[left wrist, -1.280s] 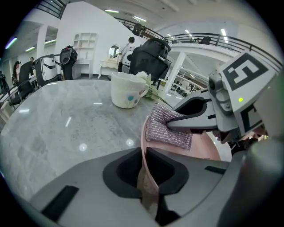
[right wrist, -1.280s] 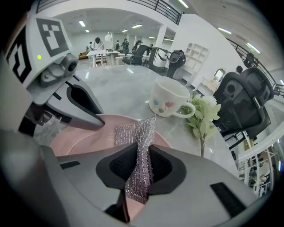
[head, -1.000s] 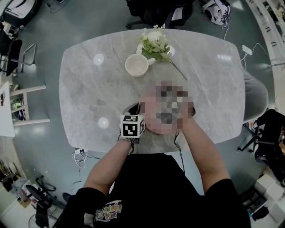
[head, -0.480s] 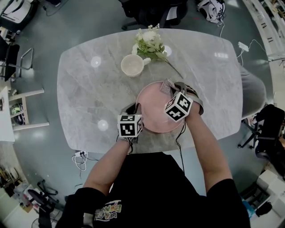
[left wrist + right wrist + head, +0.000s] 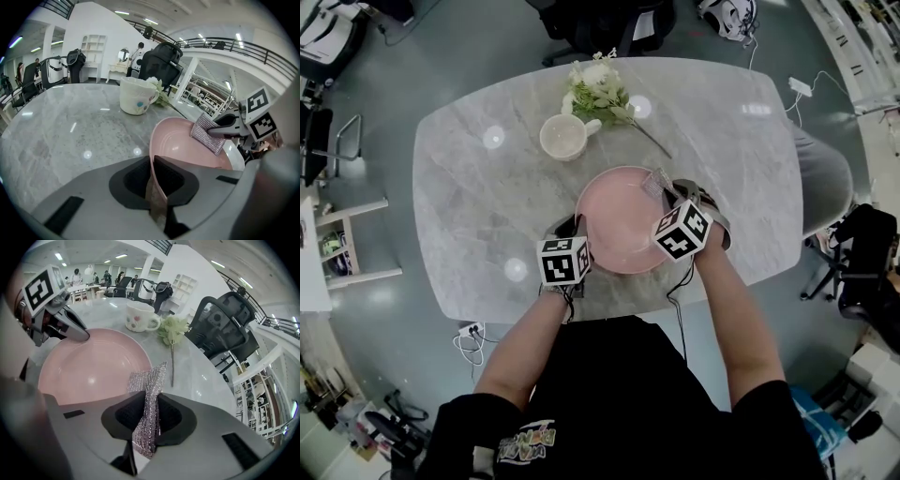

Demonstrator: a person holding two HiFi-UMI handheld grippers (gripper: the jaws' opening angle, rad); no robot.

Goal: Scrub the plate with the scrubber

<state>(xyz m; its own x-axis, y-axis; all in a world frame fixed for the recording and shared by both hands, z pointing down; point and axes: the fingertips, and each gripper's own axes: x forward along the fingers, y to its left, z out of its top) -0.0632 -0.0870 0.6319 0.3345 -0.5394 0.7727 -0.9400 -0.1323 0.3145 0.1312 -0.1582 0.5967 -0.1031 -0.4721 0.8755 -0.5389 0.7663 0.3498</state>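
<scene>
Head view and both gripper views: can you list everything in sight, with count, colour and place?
Table: one, grey marble, fills the middle of the head view.
Plate: one, pink, on the near side of the table.
Scrubber: one, silvery, at the plate's right rim.
Mug: one, cream, beyond the plate.
Flowers: one sprig, white and green, lying beside the mug.
Office chair: one, black, past the far edge of the table.
Person: one, black T-shirt, at the near edge.
Left gripper: one, grey, shut on the plate's left rim.
Right gripper: one, grey, shut on the scrubber.
</scene>
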